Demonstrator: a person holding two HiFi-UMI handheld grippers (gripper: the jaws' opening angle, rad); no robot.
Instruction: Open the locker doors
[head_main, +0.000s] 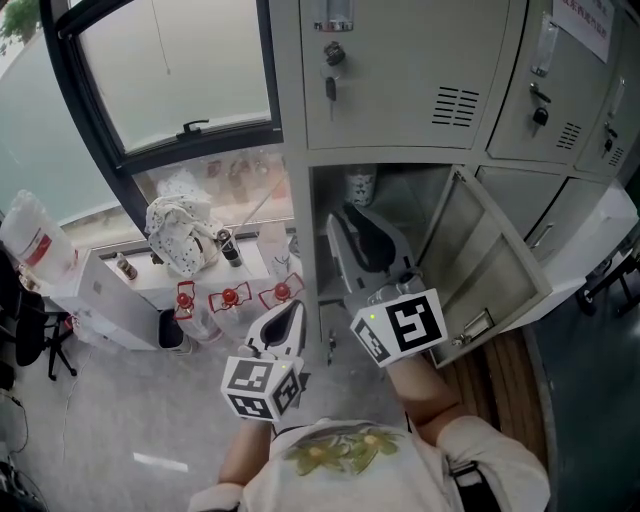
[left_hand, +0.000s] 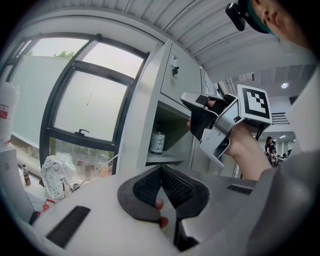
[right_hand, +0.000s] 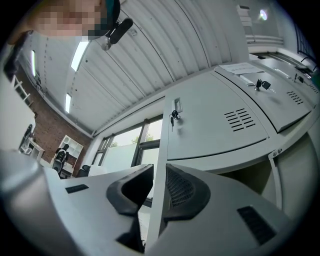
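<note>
Far left: window (head_main: 170, 70) above a low counter (head_main: 105, 285) with a bag (head_main: 180, 235) and small bottles (head_main: 229, 297). No part in the task.

Near, left of centre: left claw (head_main: 288, 315), held low by the body, well apart from the lockers (head_main: 288, 90). Shut, tips together, nothing gripped; only a fingertip (left_hand: 159, 204) showing behind the jaws.

Centre: right claw (head_main: 350, 220), reaching toward the open lower compartment (head_main: 405, 195), near its left edge. Jaws a little apart, pressing on nothing. Lines up with the frame post (right_hand: 159, 165), which shows through the gap in the right gripper view; seems to lie beyond the jaws rather than between them, though hard to be sure.

Above it: upper door (head_main: 400, 70), shut, key (head_main: 331, 88) hanging in the lock. Below: lower door (head_main: 480, 255), swung wide to the right, with a jar (head_main: 360, 187) far inside.

Right: more doors (head_main: 550, 90), the upper ones shut with keys in. Lower ones partly hidden behind the open door, state unclear.

Judging by this: one door done, several left. Probably between doors, with neither claw on a handle or key. Next likely the upper door, calling for a grip on its key or edge.
</note>
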